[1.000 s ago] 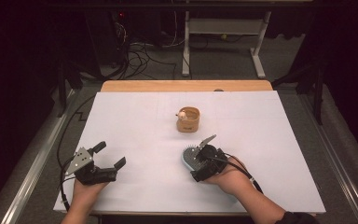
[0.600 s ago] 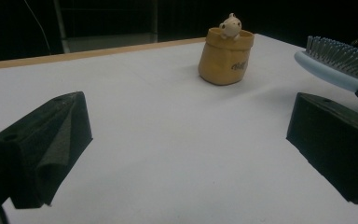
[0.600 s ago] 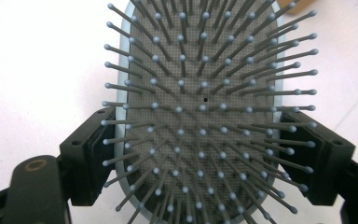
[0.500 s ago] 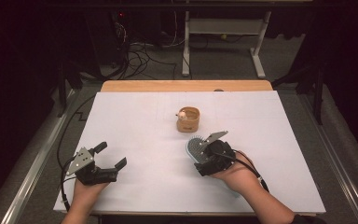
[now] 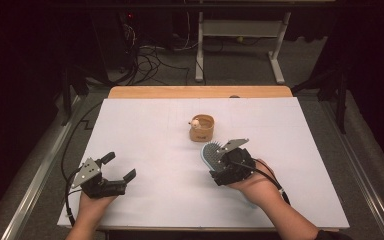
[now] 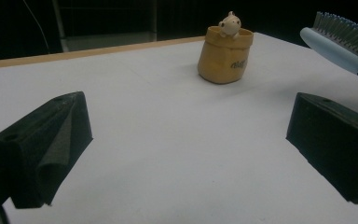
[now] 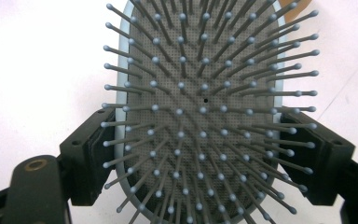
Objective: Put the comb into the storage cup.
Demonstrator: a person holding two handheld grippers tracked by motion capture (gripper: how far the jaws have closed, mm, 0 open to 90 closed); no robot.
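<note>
Two grippers show at the lower edge of the high view, each in one of the person's hands. The left gripper (image 5: 117,167) sits at the lower left of that frame, its jaws spread wide with nothing between them; in the left gripper view the two black jaws rise from the lower corners over bare white table (image 6: 168,154). The right gripper (image 5: 220,159) lies right of centre in the high view and is clamped on a hairbrush (image 5: 211,153), a jaw pressing each long edge of the pale blue head. In the right gripper view the hairbrush (image 7: 205,100) fills the middle of the frame, its grey bristle pad facing the camera and its head reaching up past the top edge, with a black jaw at either lower side. In the left gripper view the brush head (image 6: 338,39) juts in at the upper right, clear of the tabletop, bristles up.

Farther up, near the centre of the high view, stands a small tan pot (image 5: 202,128), just beyond the brush head and apart from it. A small pale animal figure (image 6: 229,23) perches on its rim. Beyond the white sheet runs the table's wooden edge (image 5: 200,92).
</note>
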